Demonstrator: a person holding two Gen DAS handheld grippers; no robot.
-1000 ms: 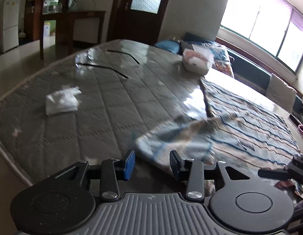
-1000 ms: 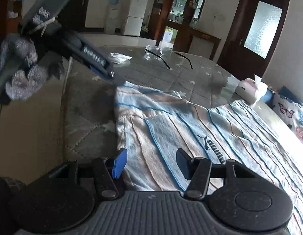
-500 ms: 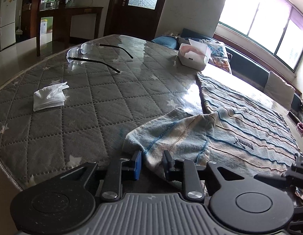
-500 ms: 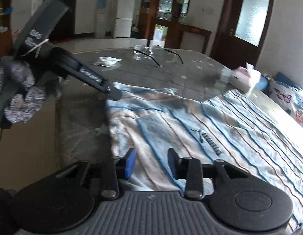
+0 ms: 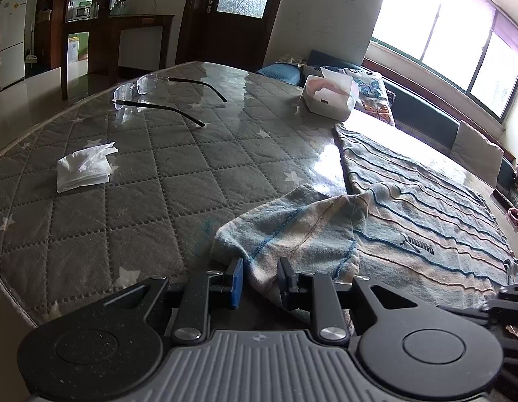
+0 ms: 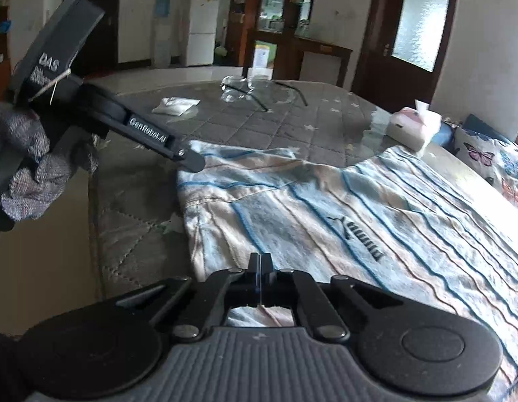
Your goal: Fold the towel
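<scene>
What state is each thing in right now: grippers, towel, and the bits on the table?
Left gripper: partly open, towel corner between its fingers.
Right gripper: shut on towel's near edge.
Towel: spread flat, left near corner rumpled.
Glasses: unfolded, temples open.
Tissue: crumpled, lying loose.
Tissue box: open, tissue sticking out.

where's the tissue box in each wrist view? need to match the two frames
Left wrist: the white cardboard tissue box sits upper centre-right, on the far part of the grey quilted table cover, beyond the striped blue and beige towel.
Right wrist: the same box is at the right, mid-height, past the towel's far edge.
Shared landmark: the rimless eyeglasses with black arms, also visible in the right view.
</scene>
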